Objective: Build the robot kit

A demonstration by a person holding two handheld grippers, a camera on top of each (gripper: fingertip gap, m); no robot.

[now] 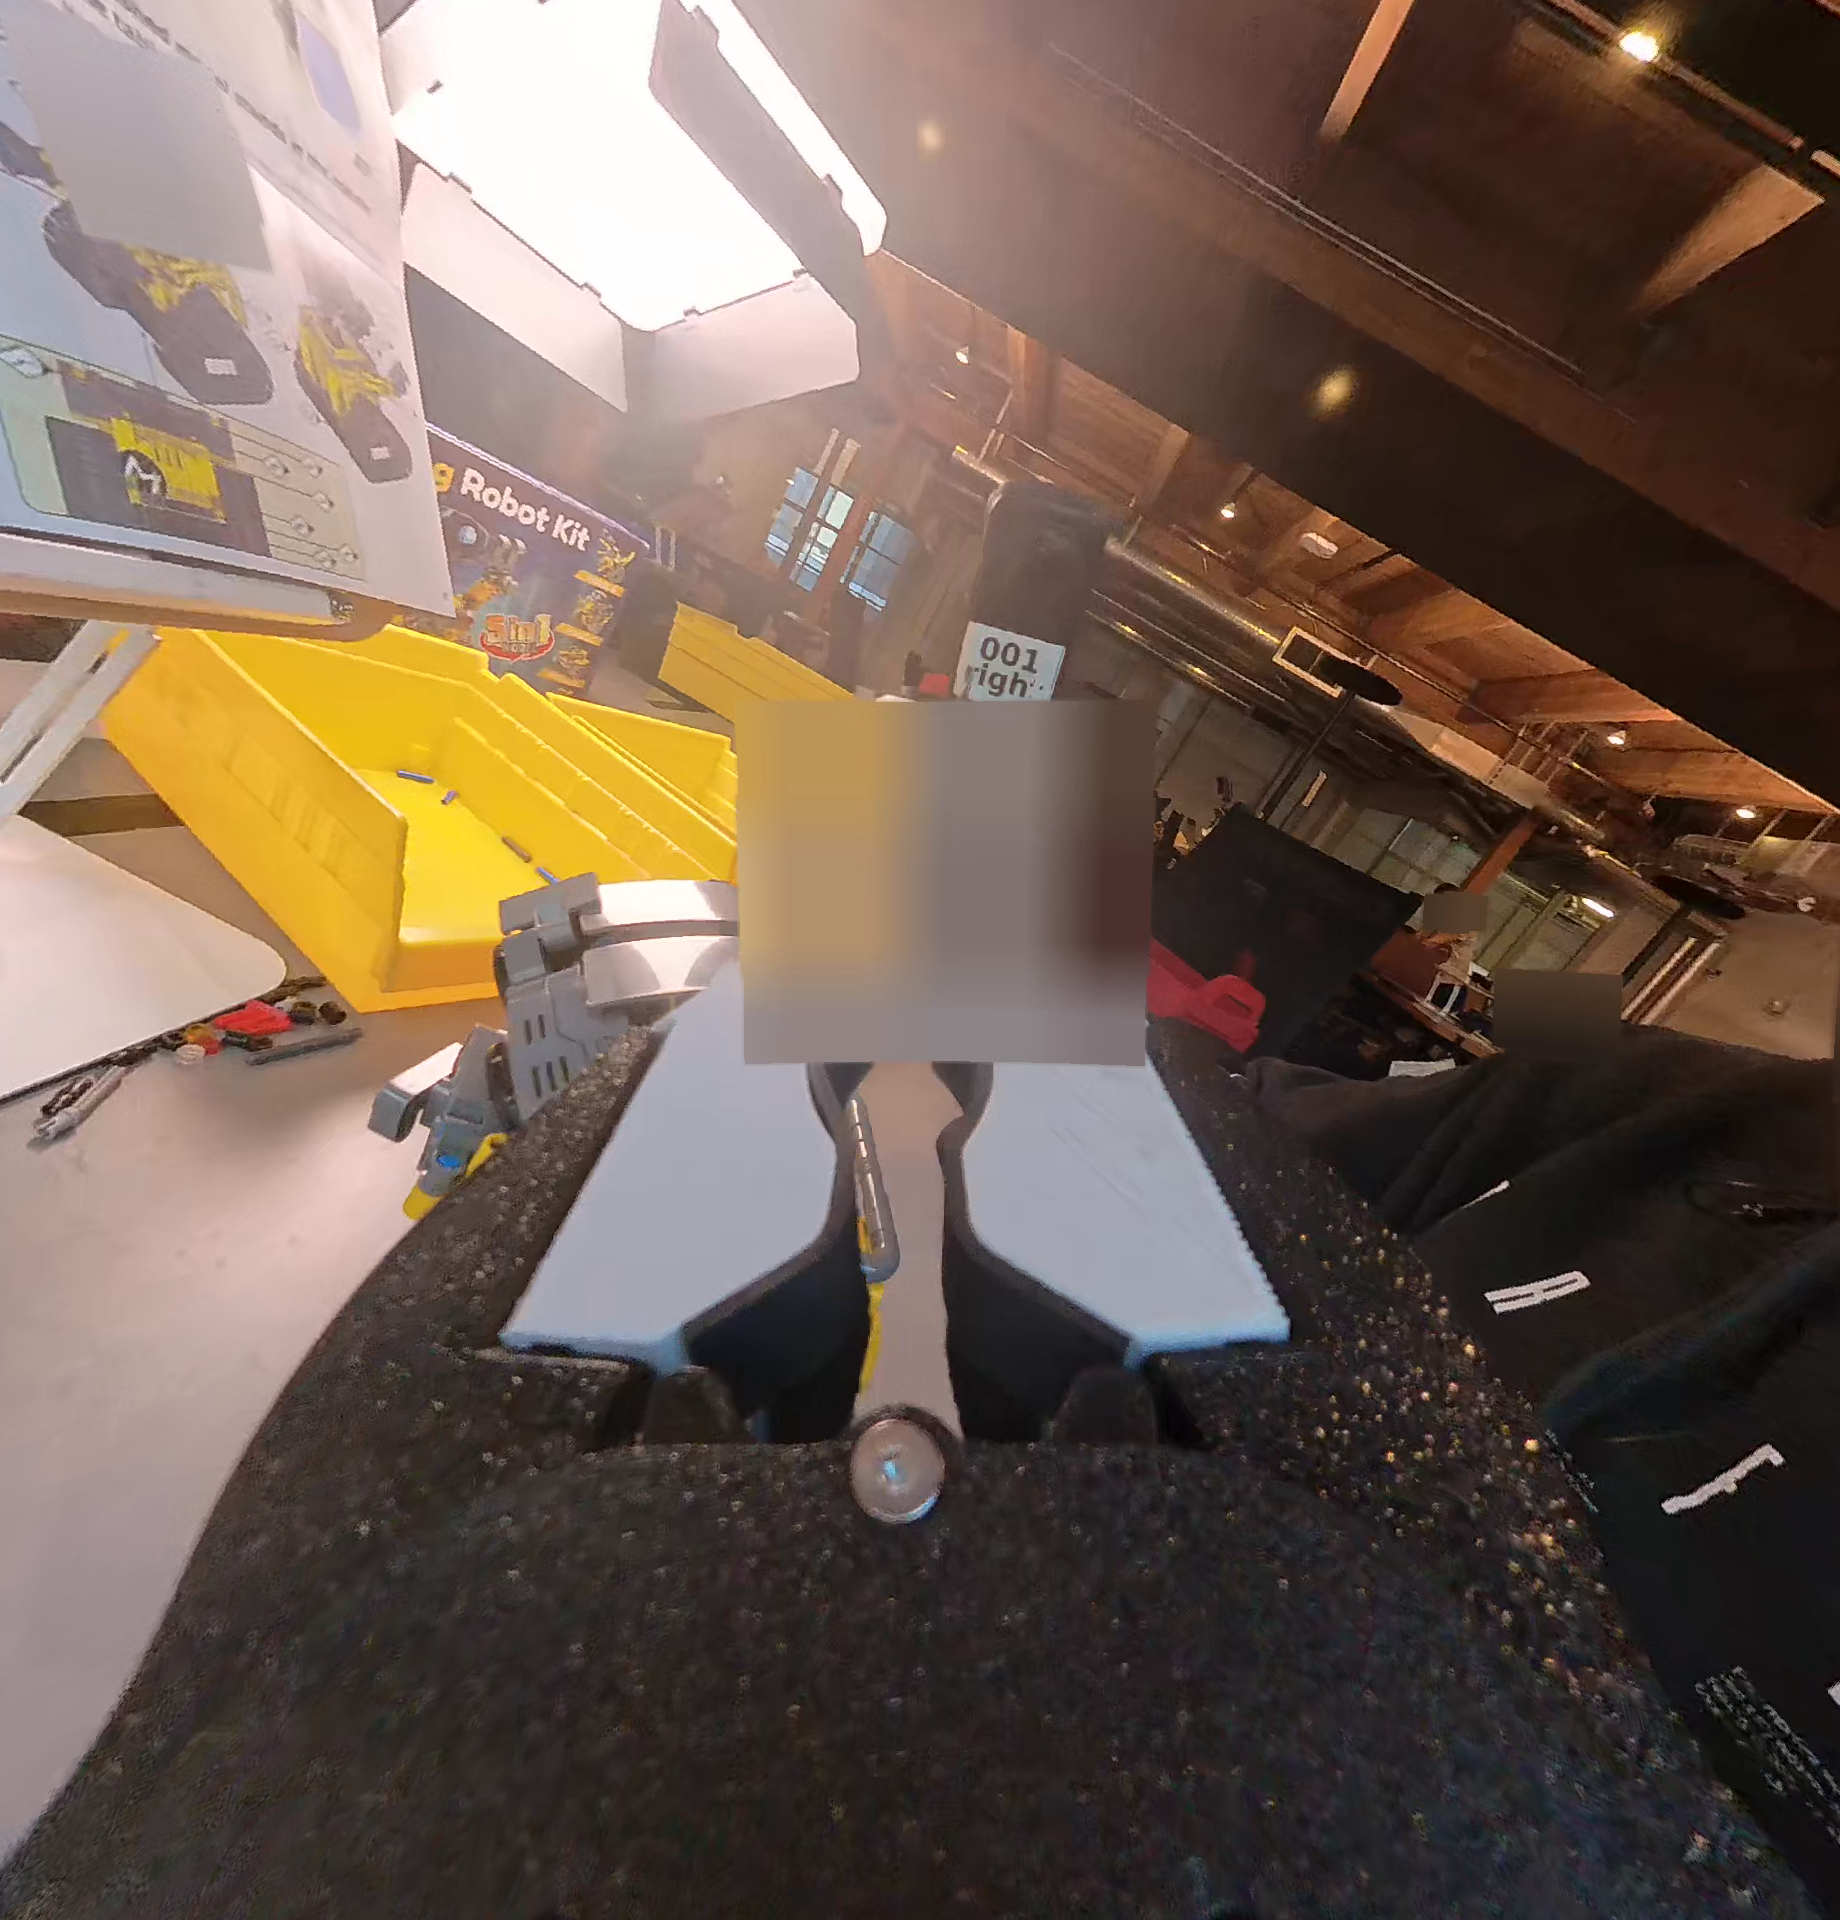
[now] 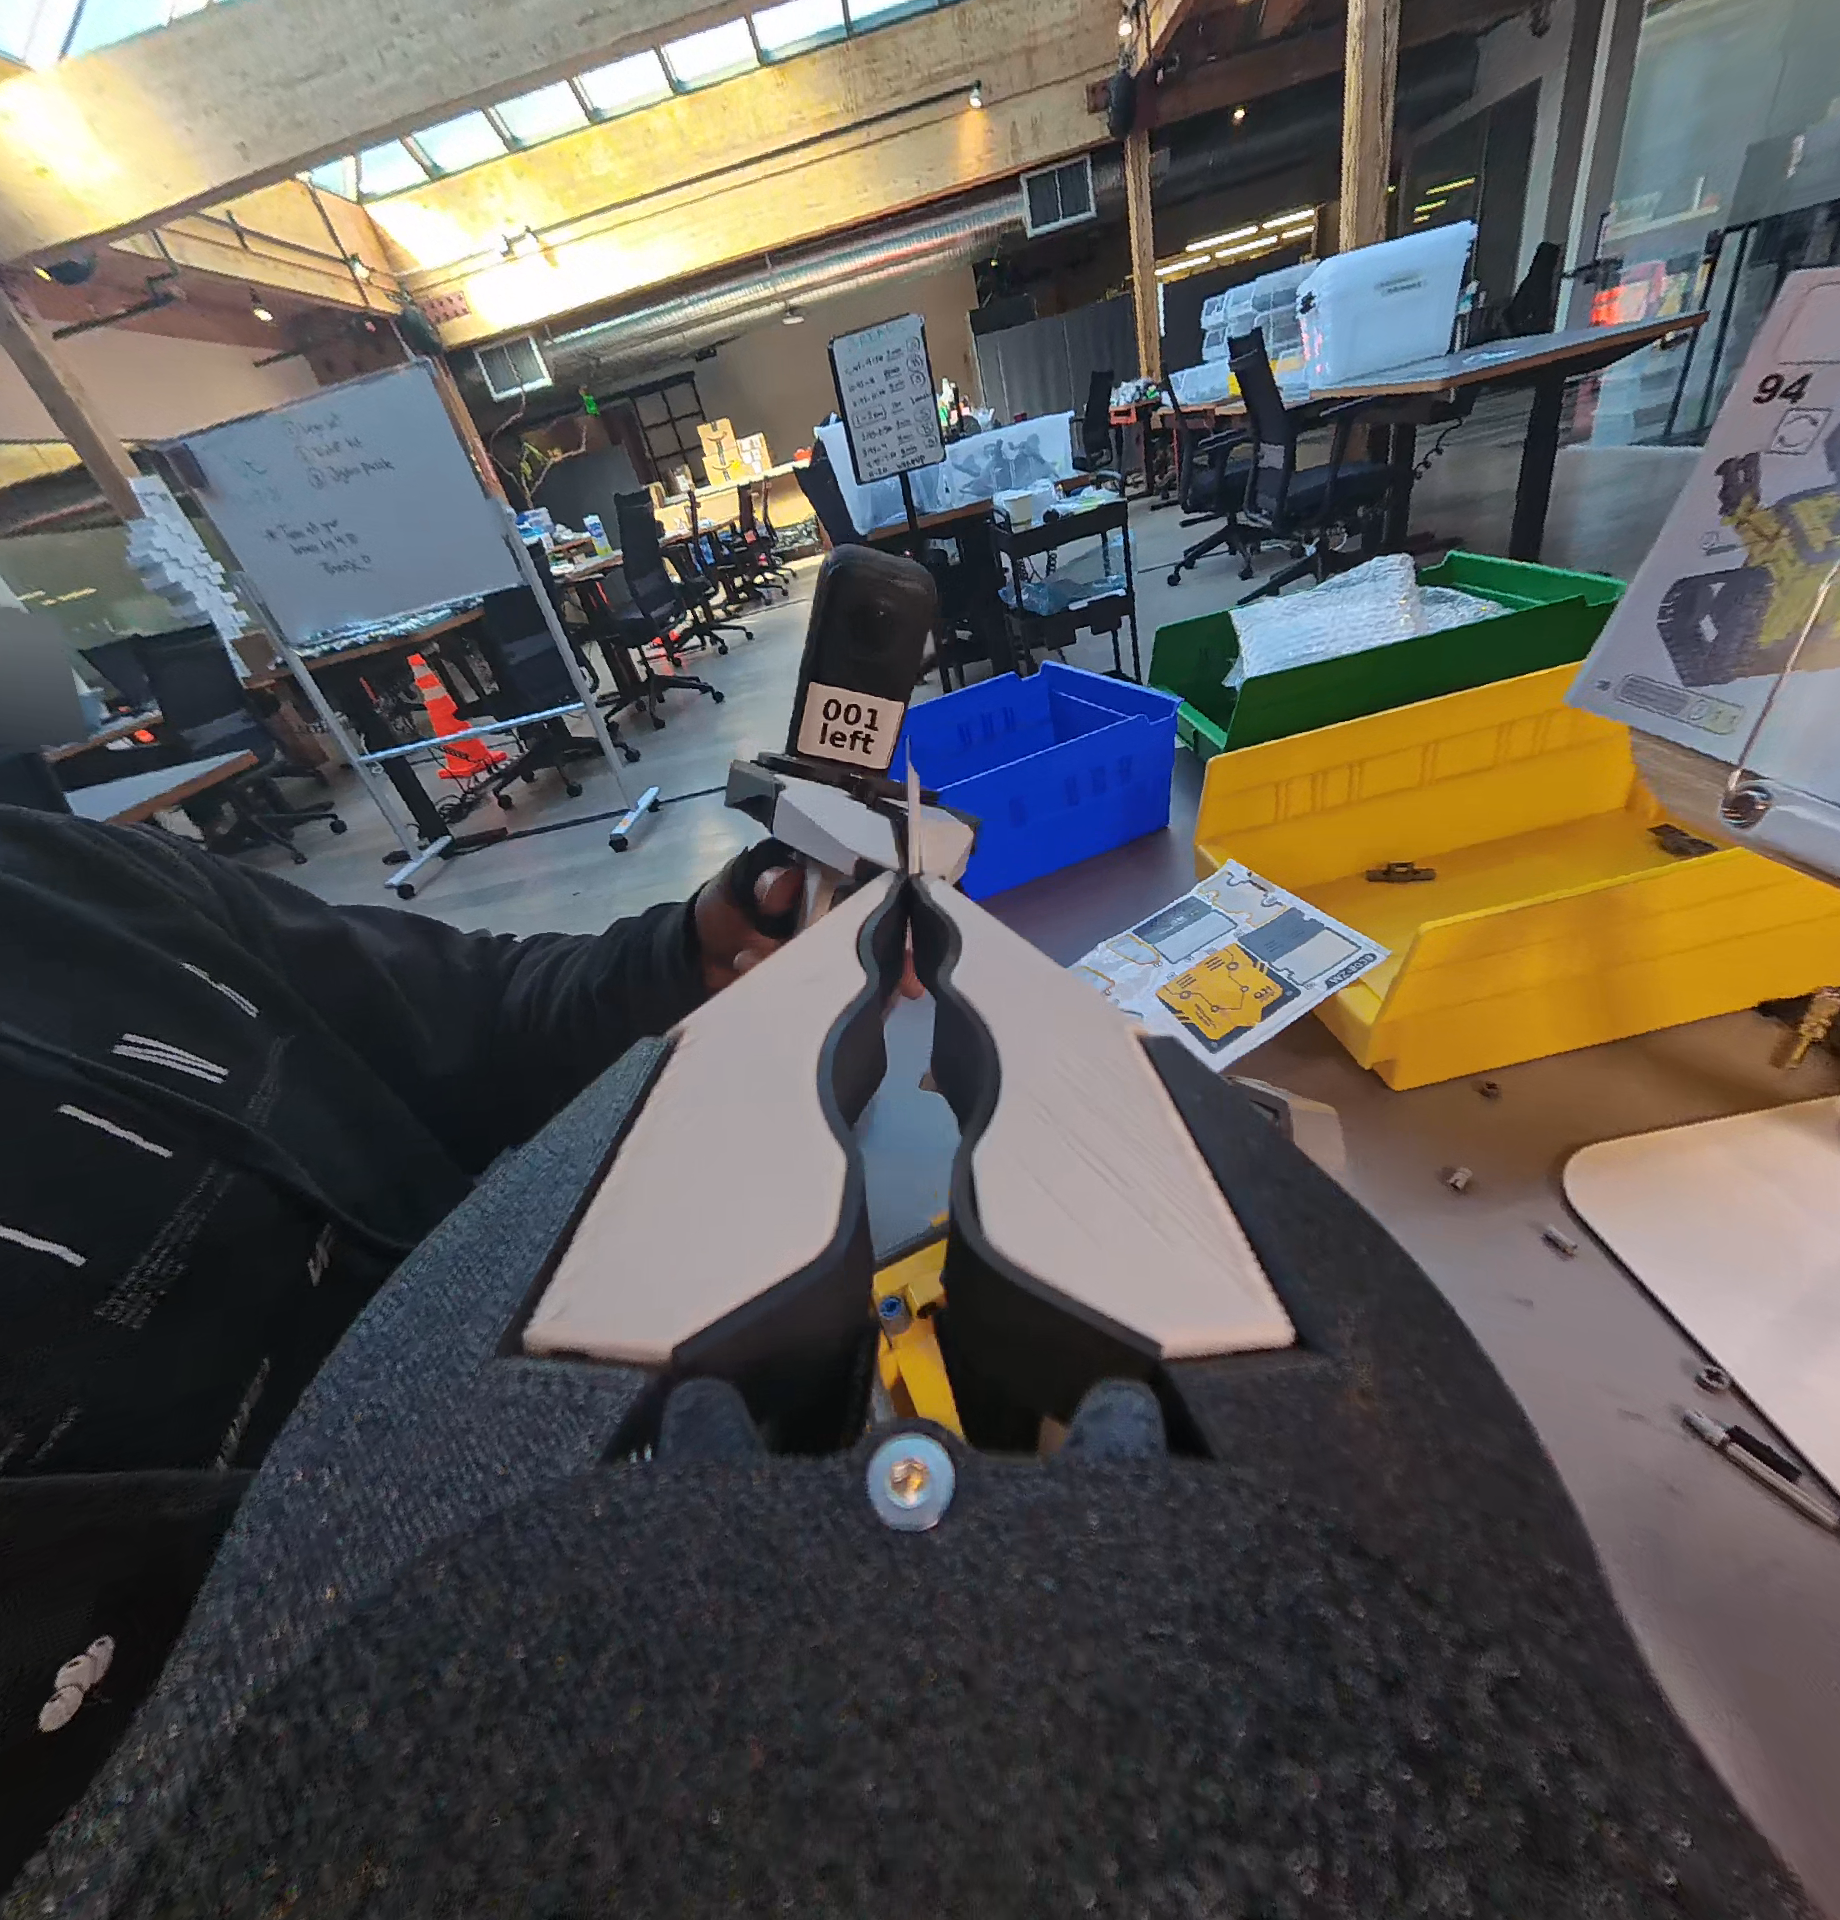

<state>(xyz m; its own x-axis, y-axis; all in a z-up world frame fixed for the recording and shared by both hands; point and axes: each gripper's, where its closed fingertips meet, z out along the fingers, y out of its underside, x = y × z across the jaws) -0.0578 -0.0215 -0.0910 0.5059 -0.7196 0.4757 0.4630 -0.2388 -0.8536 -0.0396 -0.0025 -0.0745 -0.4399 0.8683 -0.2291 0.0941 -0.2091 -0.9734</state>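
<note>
Your right gripper [image 2: 908, 914] pinches a thin white sliver [image 2: 911, 821]; your left gripper [image 1: 900, 1101] grips a grey-and-yellow toy model [image 1: 542, 997].

Bare table [image 2: 1581, 1475] lies open between the white stand base [image 2: 1747, 1278] at the right edge and the yellow bin [image 2: 1518, 935]; only small loose parts [image 2: 1456, 1179] and a sticker sheet [image 2: 1222, 966] lie on it. Beyond, the yellow bin, a blue bin [image 2: 1041, 758] and a green bin [image 2: 1394, 655] wall off the far side. The instruction booklet [image 2: 1768, 540] overhangs the right end of the yellow bin. The other hand-held gripper [image 2: 911, 831] stands just ahead, blocking the way forward.
</note>
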